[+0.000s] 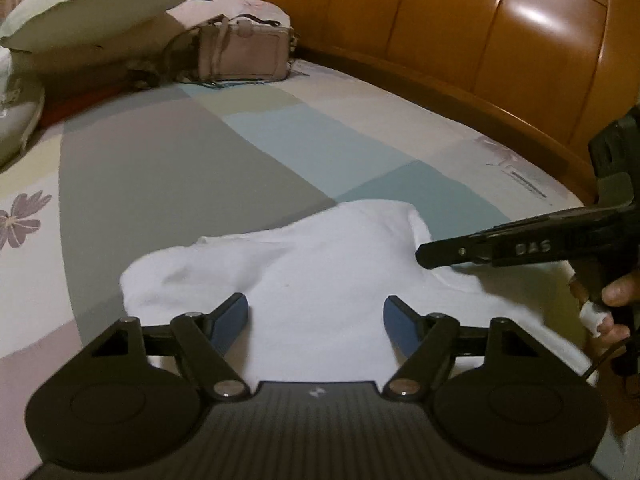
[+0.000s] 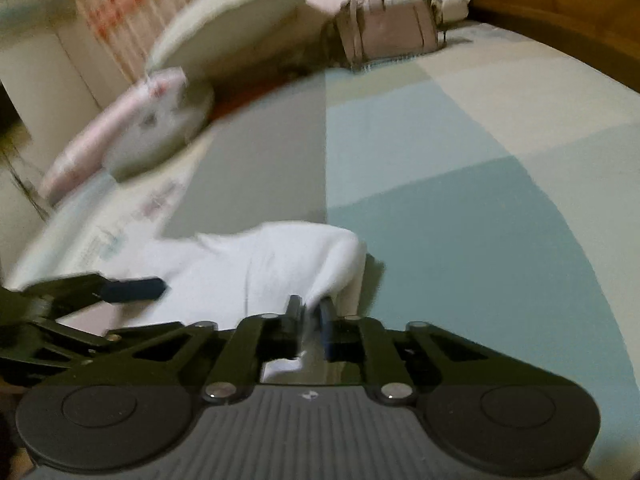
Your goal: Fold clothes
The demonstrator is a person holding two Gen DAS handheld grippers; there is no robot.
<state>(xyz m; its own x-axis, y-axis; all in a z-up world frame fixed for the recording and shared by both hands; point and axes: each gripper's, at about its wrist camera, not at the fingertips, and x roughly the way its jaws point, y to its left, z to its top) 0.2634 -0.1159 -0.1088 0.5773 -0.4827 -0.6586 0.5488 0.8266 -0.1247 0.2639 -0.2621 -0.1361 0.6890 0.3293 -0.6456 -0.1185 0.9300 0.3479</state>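
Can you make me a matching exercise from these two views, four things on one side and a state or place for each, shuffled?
1 left gripper
2 right gripper
3 white garment
4 handbag

A far end of the bed, by the pillows
B shut on cloth
C open above the cloth
D crumpled on the bedsheet

Pairs: 1-C, 2-B, 3-D, 4-A

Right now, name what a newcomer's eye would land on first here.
The white garment lies rumpled on the patchwork bedsheet, nearest the cameras. The right gripper is shut on its edge, while the left gripper hovers open above it. Farther back, a pinkish handbag sits near the glossy wooden headboard.
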